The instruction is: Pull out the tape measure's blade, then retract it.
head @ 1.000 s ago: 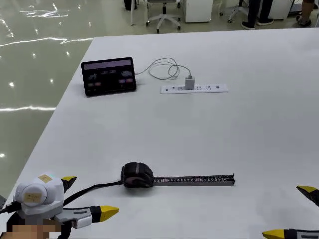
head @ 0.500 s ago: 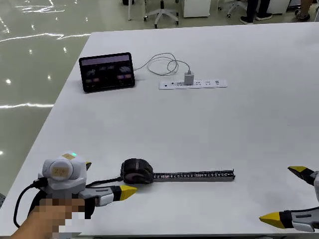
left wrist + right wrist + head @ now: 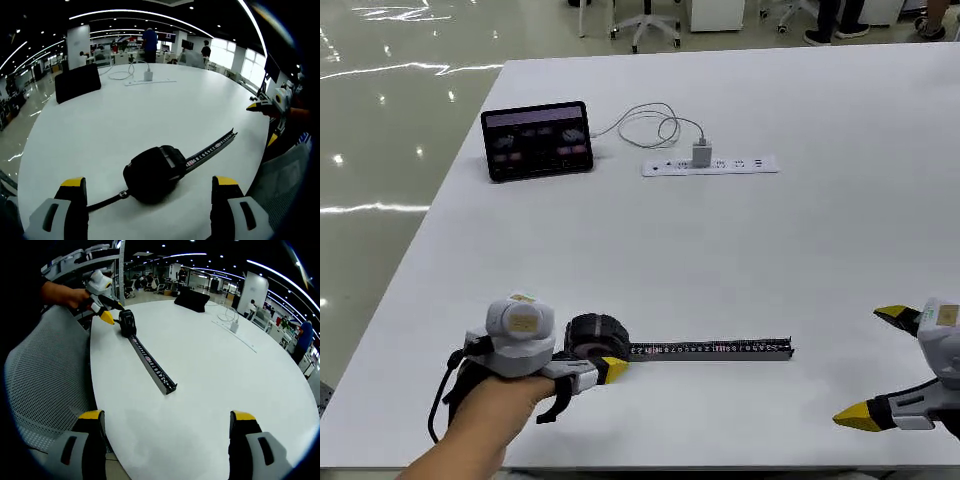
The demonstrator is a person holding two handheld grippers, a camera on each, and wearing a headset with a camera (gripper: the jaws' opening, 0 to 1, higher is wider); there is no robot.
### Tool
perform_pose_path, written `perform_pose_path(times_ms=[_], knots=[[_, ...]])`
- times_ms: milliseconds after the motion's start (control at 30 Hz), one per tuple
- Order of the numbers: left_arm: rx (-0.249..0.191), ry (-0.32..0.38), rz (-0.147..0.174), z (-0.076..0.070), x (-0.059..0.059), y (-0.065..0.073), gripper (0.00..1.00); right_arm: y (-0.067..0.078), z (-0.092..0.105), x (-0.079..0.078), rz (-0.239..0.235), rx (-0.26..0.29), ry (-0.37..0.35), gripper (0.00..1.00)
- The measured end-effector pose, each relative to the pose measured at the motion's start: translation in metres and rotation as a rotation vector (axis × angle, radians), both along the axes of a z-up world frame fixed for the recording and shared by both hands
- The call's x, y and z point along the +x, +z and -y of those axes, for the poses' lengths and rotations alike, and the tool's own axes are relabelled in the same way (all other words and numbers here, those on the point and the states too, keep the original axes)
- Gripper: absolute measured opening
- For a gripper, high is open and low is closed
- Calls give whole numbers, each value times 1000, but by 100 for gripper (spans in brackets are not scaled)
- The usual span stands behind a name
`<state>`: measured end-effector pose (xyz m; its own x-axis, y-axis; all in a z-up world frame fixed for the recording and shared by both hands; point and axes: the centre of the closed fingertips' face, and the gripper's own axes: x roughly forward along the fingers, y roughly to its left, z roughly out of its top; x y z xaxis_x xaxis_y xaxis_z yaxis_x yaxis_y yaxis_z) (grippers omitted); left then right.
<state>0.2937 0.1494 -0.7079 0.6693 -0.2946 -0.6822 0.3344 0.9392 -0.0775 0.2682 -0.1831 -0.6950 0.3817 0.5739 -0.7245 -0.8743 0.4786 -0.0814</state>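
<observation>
A black tape measure lies near the white table's front edge, its blade drawn out to the right and flat on the table. My left gripper is open, and its yellow-tipped jaws stand either side of the case without closing on it. The blade runs off to the right from there. My right gripper hangs open at the front right, a short way beyond the blade's hooked end. Between its jaws nothing is held. From that side the case and left gripper sit far off.
A dark tablet stands at the back left. Beside it lies a white power strip with a charger and a looped cable. The table's front edge is close under both grippers. A grey mesh chair is at that edge.
My left gripper has moved right along the table edge until its jaws straddle the tape measure's case. The right gripper has come slightly inward. The tape measure and blade lie as before.
</observation>
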Motion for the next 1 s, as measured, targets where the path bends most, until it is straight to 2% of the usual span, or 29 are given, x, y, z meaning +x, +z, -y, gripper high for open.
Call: perform_pose_path(times_ms=[67, 133, 167, 233, 367, 400, 433, 533, 600, 700, 733, 800, 833, 867, 900, 967, 1000], knots=[[-10, -10, -6, 7, 1, -4, 100, 1, -3, 1, -2, -4, 9, 99], [-62, 10, -3, 14, 3, -6, 100, 0, -6, 2, -7, -7, 20, 99], [-76, 32, -12, 14, 3, -8, 100, 0, -7, 2, -8, -9, 26, 99], [-65, 41, -6, 12, 4, -9, 98, 0, -10, 2, -7, -14, 40, 99], [-76, 123, 18, 7, 10, -6, 98, 0, -16, 4, -11, -20, 63, 99], [-85, 185, 31, 2, 13, -6, 99, 0, -18, 5, -11, -23, 69, 99], [-90, 212, 42, 0, 14, -5, 99, 0, -19, 6, -11, -24, 73, 98], [-121, 220, 60, 3, 15, 0, 99, 1, -23, 9, -11, -29, 86, 98], [-120, 212, 72, 9, 15, 1, 97, 1, -25, 13, -7, -36, 97, 98], [-123, 211, 61, 18, 14, -2, 96, -1, -27, 18, -9, -57, 117, 97], [-109, 209, 64, 21, 15, -3, 96, -2, -30, 19, -17, -58, 125, 97], [-110, 198, 76, 27, 15, -3, 96, -3, -32, 21, -11, -72, 139, 98], [-63, 144, 86, 29, 14, -6, 96, -4, -33, 24, 6, -86, 157, 98], [-34, 123, 96, 28, 14, -8, 94, -4, -35, 24, 2, -88, 163, 98], [-35, 133, 113, 26, 14, -8, 92, -5, -37, 25, -3, -98, 171, 99], [-85, 173, 130, 21, 18, -6, 91, -8, -38, 27, -15, -117, 196, 100], [-84, 173, 132, 18, 20, -6, 91, -10, -37, 28, -20, -124, 212, 99]])
